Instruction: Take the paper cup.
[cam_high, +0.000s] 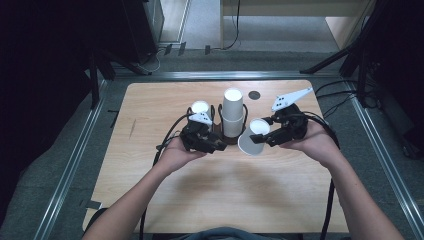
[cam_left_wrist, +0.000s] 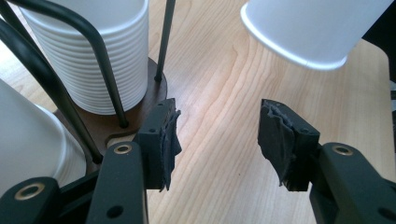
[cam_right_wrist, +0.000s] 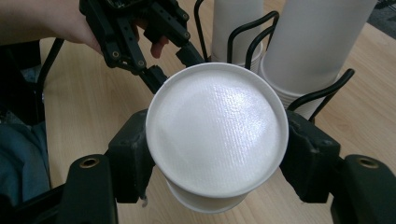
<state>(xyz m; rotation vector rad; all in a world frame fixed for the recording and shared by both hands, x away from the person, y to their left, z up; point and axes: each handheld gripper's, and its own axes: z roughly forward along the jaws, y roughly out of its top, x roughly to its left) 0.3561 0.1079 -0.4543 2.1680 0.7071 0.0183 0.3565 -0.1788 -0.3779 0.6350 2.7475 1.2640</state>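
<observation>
White cup clamped sideways, right gripper

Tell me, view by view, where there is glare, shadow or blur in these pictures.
High view: dark, murky surroundings, bright table, grippers black with little detail. Left gripper view: sharp wood grain, near jaws softer, the held cup washed out. Right gripper view: a sheen patch on that cup's base; the cup stacks behind look soft.
</observation>
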